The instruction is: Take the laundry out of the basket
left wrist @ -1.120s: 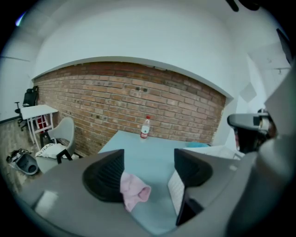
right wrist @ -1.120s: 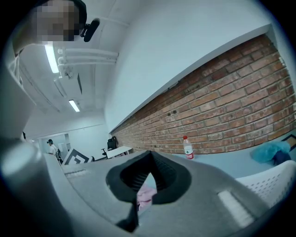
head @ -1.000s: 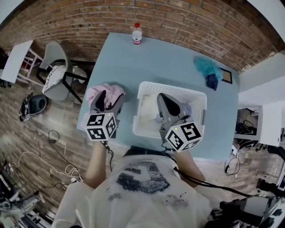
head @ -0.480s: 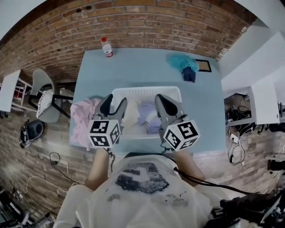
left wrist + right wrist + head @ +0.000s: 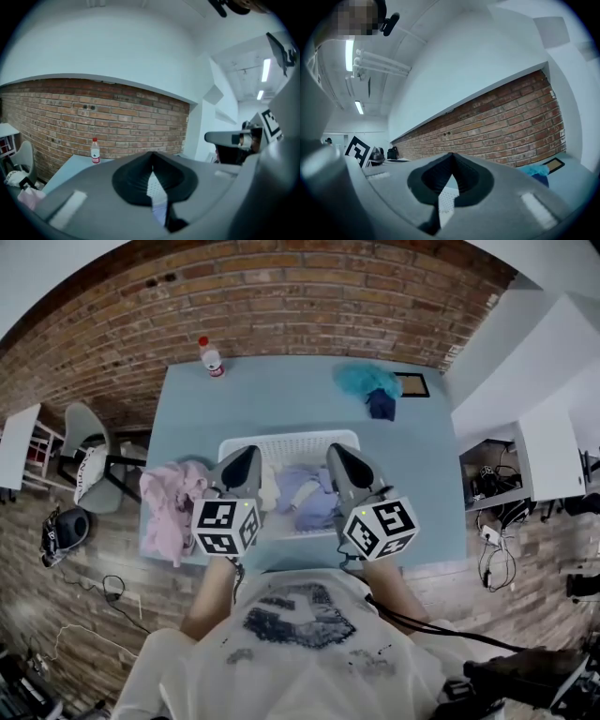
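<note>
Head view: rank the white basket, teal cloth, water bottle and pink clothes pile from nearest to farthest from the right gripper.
From the right gripper:
1. White basket, directly beneath its jaws.
2. Teal cloth, at the far right of the table.
3. Water bottle, at the far left corner, and pink clothes pile, on the left edge: too close to call.

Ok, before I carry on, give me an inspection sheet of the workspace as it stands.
Surface: blue table.
Job's things: white basket holding pale laundry; pink laundry lying at the table's left edge.
Clutter: bottle, teal cloth, dark blue cloth, small frame at the far edge.
Grippers: left gripper and right gripper over the basket, both jaws shut, empty.
Cables: cable trailing from the right gripper; loose cables on the floor, left.
Surroundings: brick wall, chair.
</note>
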Action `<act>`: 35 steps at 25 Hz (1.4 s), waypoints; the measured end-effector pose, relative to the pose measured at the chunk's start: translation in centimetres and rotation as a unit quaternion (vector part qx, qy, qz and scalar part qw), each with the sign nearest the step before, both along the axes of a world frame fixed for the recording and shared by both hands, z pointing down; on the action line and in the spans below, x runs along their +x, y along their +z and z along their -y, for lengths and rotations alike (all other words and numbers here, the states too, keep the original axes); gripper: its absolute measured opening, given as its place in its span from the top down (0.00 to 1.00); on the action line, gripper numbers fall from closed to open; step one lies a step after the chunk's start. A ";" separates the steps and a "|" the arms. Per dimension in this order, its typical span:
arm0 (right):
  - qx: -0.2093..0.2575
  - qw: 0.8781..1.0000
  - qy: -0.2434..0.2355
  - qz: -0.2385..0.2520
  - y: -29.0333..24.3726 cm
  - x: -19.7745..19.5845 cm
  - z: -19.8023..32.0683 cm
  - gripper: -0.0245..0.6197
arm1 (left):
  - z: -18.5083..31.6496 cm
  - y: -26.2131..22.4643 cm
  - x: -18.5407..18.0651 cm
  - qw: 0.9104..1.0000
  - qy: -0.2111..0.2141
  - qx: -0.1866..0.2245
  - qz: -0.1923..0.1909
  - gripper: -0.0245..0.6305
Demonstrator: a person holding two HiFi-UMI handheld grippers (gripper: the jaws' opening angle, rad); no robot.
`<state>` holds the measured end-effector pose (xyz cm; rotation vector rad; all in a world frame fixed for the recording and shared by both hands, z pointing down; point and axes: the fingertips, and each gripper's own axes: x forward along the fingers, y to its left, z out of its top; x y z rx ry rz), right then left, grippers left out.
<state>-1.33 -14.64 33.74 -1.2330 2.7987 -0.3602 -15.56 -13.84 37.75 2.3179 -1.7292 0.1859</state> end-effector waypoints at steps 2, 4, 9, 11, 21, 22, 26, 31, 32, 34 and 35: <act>0.002 1.000 -0.002 -0.001 -0.1 0.2 0.1 0.97 | 0.1 -0.1 0.5 1.000 0.002 0.002 -0.002 0.98; 0.003 1.000 -0.004 -0.001 -0.2 0.3 0.3 0.96 | 0.2 -0.1 0.9 1.000 0.005 0.003 -0.002 0.98; 0.005 1.000 -0.007 -0.002 -0.2 0.8 0.6 0.97 | 0.5 0.4 1.5 1.000 0.006 -0.003 -0.001 0.98; 0.005 1.000 -0.007 -0.001 -0.1 0.9 0.7 0.97 | 0.6 0.6 1.6 1.000 0.007 -0.007 -0.001 0.98; -0.003 1.000 -0.005 -0.001 0.3 1.0 1.0 0.97 | 0.9 2.0 2.0 0.999 0.025 -0.041 -0.001 0.98; -0.004 1.000 -0.005 -0.001 0.3 1.1 1.1 0.97 | 1.0 2.4 2.2 0.998 0.031 -0.050 0.002 0.98; -0.009 1.000 -0.005 -0.001 0.7 1.2 1.4 0.96 | 1.1 3.7 2.5 0.996 0.046 -0.072 0.003 0.97; -0.018 1.000 -0.002 -0.001 1.4 1.5 2.0 0.97 | 1.5 5.0 2.9 0.994 0.055 -0.093 0.003 0.93; -0.020 1.000 -0.002 -0.001 1.6 1.6 2.1 0.96 | 1.6 5.4 2.9 0.993 0.057 -0.099 0.003 0.91; -0.025 1.000 -0.001 0.000 2.0 1.7 2.2 0.96 | 1.7 6.2 3.0 0.992 0.059 -0.113 -0.001 0.87; -0.028 1.000 0.000 0.000 2.2 1.8 2.3 0.97 | 1.8 6.6 3.0 0.991 0.060 -0.121 -0.004 0.83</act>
